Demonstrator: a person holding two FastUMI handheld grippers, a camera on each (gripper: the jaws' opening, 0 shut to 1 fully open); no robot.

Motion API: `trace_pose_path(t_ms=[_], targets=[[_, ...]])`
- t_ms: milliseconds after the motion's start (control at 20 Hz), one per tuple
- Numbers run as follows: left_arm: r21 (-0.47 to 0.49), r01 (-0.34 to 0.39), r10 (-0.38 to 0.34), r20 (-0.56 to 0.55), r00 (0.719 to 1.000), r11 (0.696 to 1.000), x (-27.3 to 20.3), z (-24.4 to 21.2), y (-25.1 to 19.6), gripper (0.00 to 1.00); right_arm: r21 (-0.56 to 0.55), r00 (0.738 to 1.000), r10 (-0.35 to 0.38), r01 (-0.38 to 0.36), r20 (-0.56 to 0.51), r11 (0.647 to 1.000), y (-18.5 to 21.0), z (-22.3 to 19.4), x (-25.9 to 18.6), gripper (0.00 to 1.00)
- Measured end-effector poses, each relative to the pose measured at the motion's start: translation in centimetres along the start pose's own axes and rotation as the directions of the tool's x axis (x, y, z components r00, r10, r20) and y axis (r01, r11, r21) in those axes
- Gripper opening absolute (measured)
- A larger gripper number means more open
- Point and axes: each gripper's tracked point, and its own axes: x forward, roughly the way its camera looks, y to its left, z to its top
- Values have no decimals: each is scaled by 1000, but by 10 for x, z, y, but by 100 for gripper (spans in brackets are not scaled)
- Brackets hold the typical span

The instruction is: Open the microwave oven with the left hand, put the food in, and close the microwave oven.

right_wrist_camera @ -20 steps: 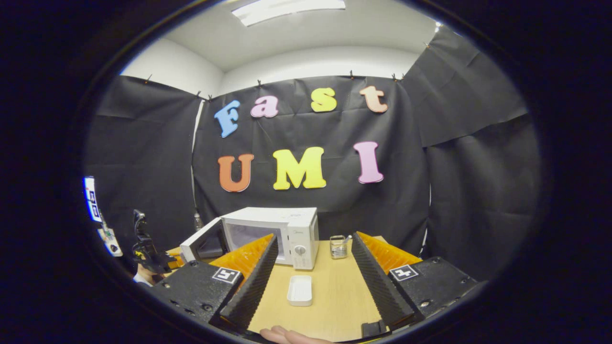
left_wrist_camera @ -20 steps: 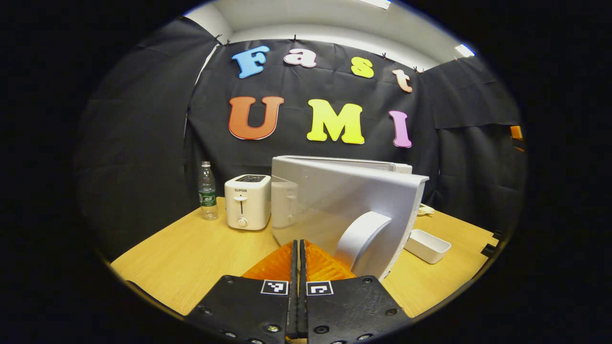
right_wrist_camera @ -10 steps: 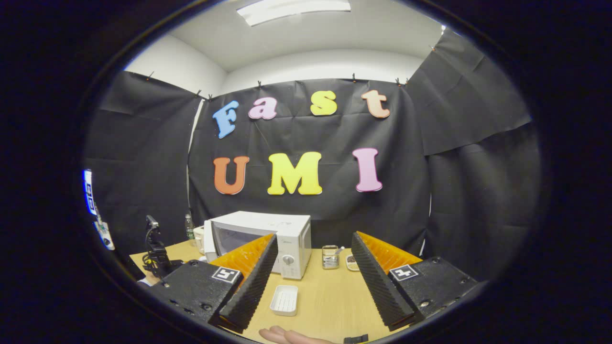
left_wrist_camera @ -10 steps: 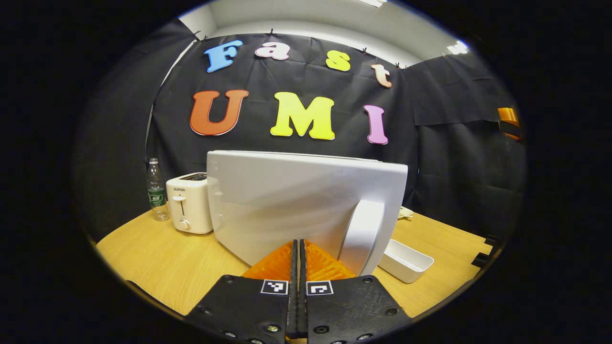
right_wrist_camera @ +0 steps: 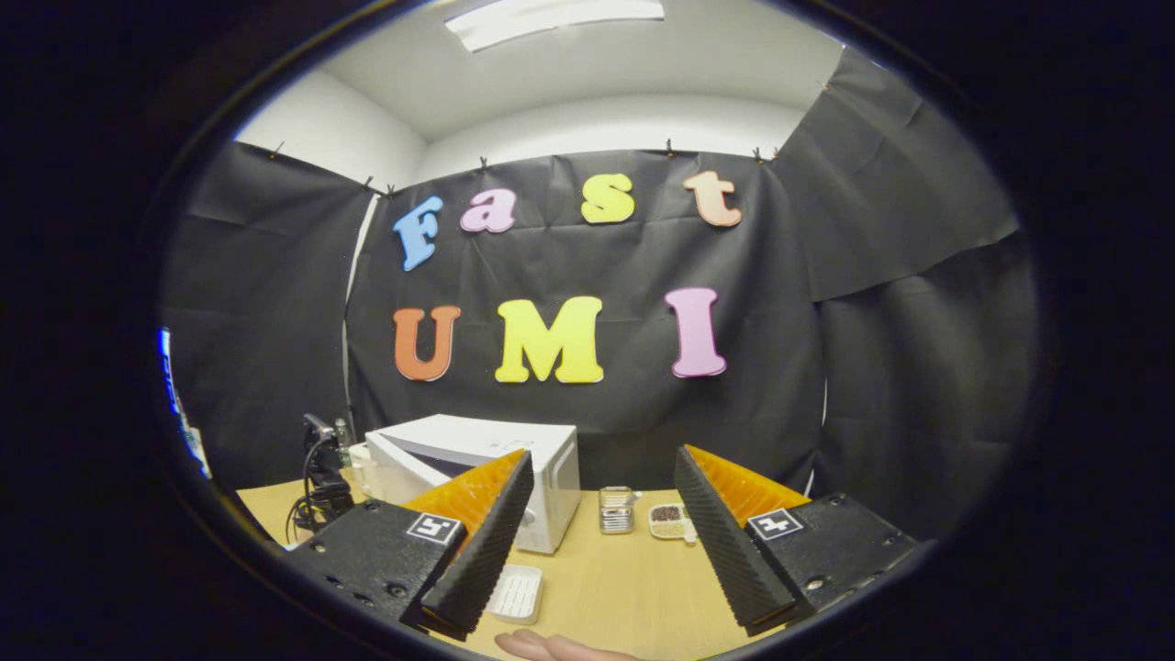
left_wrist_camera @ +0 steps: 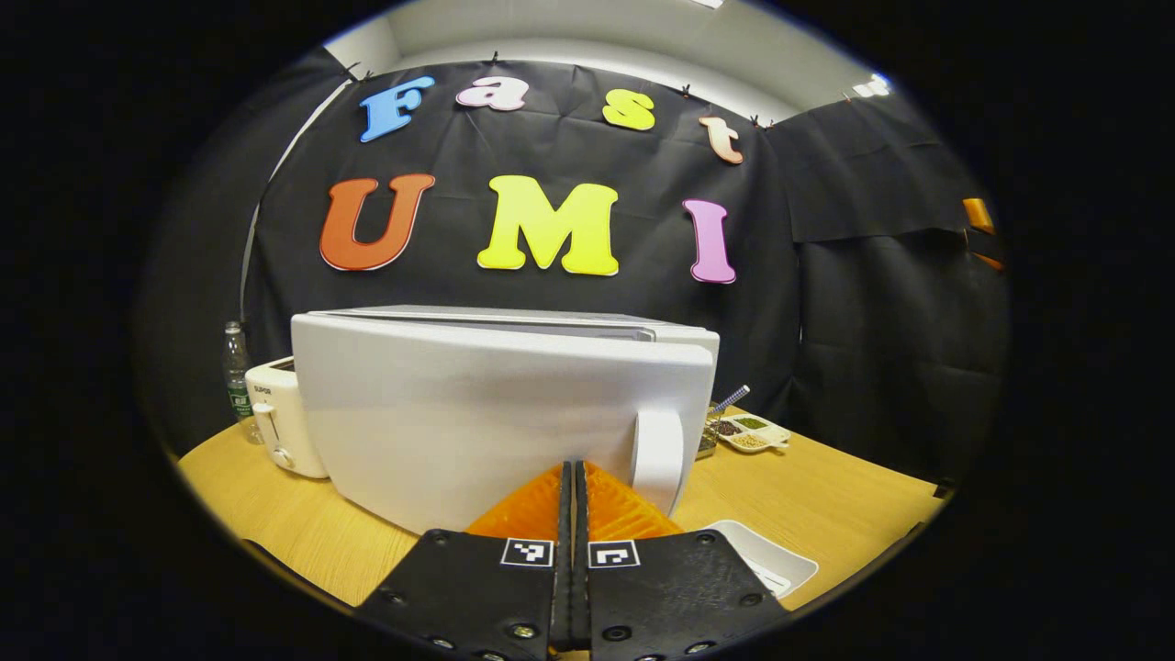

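1. The white box-shaped microwave oven stands on the light wooden table, and in my left gripper view its smooth white door with the curved white handle faces me, directly ahead of the tips.
2. My left gripper has its two fingers pressed flat together with nothing between them, and the tips sit right at the lower part of the door, just left of the handle; I cannot tell whether they touch it.
3. From my right gripper view the same microwave oven sits well ahead and left of centre, partly behind my left finger.
4. My right gripper is spread wide and holds nothing, above the table edge.
5. A shallow white rectangular tray lies on the table in front of the oven, near my right gripper's left finger; in the left gripper view it lies low to the right of the door.
6. Left of the oven stand a white toaster and a clear plastic bottle.
7. Right of it are a small metal holder and a divided white dish of seasonings.
8. The other hand-held gripper is left of the oven in the right gripper view.
9. A fingertip shows at the bottom edge there.
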Motion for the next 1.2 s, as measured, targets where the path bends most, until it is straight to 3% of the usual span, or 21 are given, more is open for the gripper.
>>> trace_pose_path(t_ms=[50, 250, 550, 600, 950, 1200], targets=[[1, -2, 2, -9, 1000, 1000, 8, -1, -3, 0, -3, 1000, -1, 1, -7, 1000, -5, -3, 7, 98], [14, -15, 15, -14, 1000, 1000, 38, 3, -8, 0, 12, 999, -7, 8, -40, 1000, -21, -16, 30, 98], [13, -94, 94, -72, 993, 996, 77, -12, 14, 0, 33, 996, 2, 1, -88, 999, -31, -38, 57, 98], [18, -96, 96, -34, 995, 995, 80, -5, 14, 0, 33, 995, 1, 3, -100, 999, -33, -45, 60, 98], [47, -141, 143, -35, 989, 989, 86, -6, 15, 1, 80, 986, -5, 19, -167, 997, -39, -72, 80, 98], [21, -132, 133, -41, 990, 991, 85, -6, 14, 1, 108, 993, 25, -12, -117, 994, -23, -57, 70, 98]])
